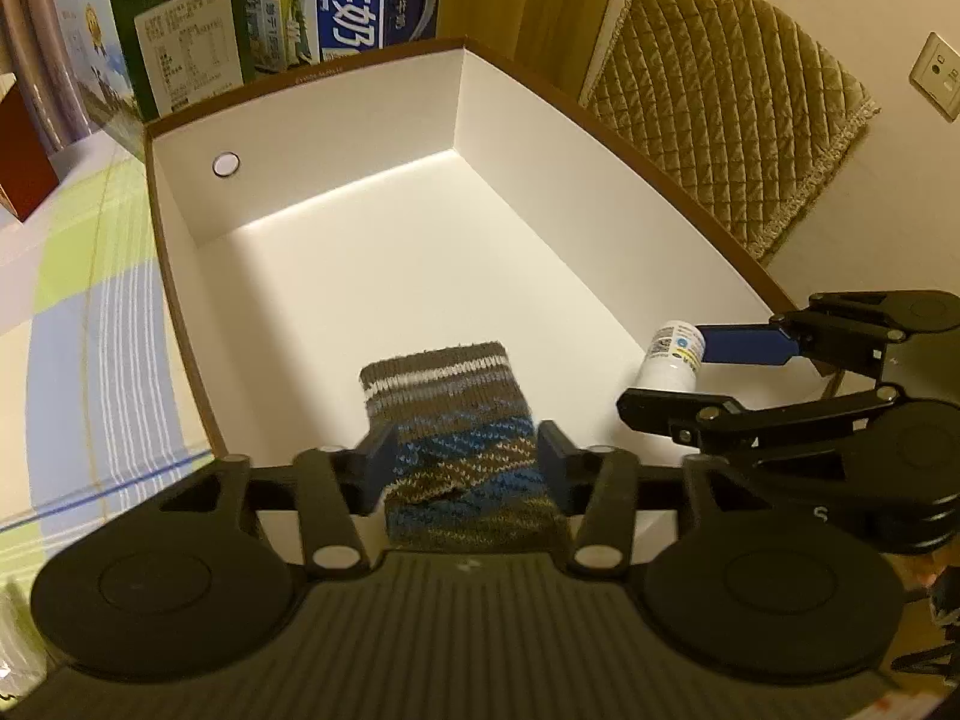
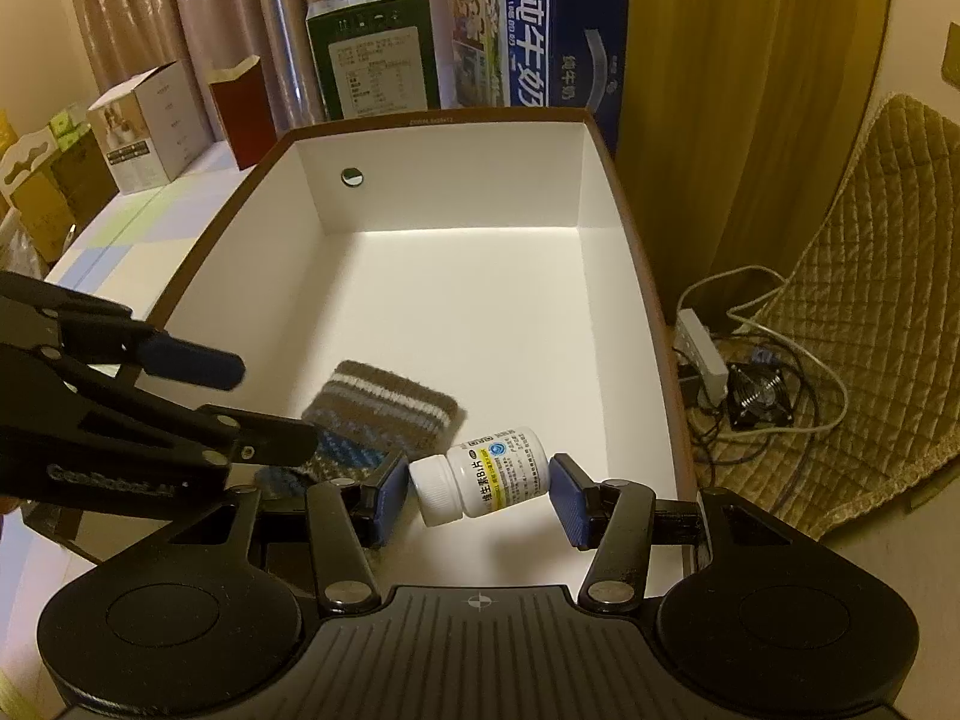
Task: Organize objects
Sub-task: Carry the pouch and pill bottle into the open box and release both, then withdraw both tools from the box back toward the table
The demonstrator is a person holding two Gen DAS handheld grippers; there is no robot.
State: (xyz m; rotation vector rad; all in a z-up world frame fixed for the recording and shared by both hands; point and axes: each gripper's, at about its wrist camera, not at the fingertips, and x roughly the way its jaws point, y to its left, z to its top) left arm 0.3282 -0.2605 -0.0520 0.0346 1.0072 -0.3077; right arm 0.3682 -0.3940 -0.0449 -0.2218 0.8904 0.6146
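Both grippers are tilting steeply downward into a white-lined box (image 1: 312, 120) with a brown rim (seen from each wrist camera). The left gripper (image 1: 462, 462) is standing part open, its blue pads flanking a striped knitted sock (image 1: 462, 420) that is lying flat on the box floor at the near end; whether the pads are pressing on the knit cannot be told, though a gap is showing beside each. The right gripper (image 2: 477, 492) is likewise part open, bracketing a white vitamin bottle (image 2: 486, 474) lying on its side, cap toward the left pad, with clear space before the right pad. The bottle is resting just beside the sock, near the right wall. Behind the box, milk cartons (image 2: 534, 42) are standing upright.
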